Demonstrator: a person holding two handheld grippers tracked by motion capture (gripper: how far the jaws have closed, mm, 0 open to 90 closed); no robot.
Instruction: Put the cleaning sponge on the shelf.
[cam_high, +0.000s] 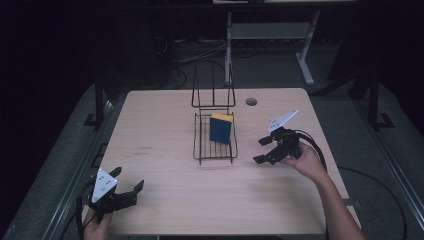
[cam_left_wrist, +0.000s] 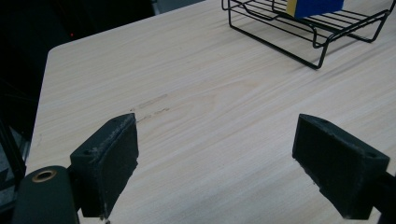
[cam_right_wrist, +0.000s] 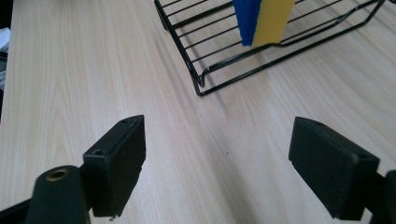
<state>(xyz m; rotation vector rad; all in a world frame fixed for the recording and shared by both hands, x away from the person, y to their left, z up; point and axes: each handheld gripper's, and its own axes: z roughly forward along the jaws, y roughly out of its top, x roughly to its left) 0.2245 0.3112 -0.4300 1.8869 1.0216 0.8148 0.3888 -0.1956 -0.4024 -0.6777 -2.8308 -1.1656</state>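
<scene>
A blue and yellow sponge (cam_high: 221, 127) stands on its edge in a black wire rack (cam_high: 200, 145) at the middle of the wooden table (cam_high: 165, 165). My right gripper (cam_high: 261, 150) hovers open just right of the rack, nothing between its jaws. My left gripper (cam_high: 127, 181) rests open near the front left corner, far from the rack. In the right gripper view (cam_right_wrist: 217, 158) the sponge (cam_right_wrist: 264, 21) and the rack (cam_right_wrist: 196, 79) lie ahead. In the left gripper view (cam_left_wrist: 215, 158) the rack (cam_left_wrist: 322, 60) and the sponge (cam_left_wrist: 315, 7) sit at the top right.
A round cable hole (cam_high: 251, 101) is in the table near its far edge. The rack's upright wire back (cam_high: 213, 90) rises behind the sponge. Beyond the table are a white desk frame (cam_high: 305, 60) and cables on the dark floor.
</scene>
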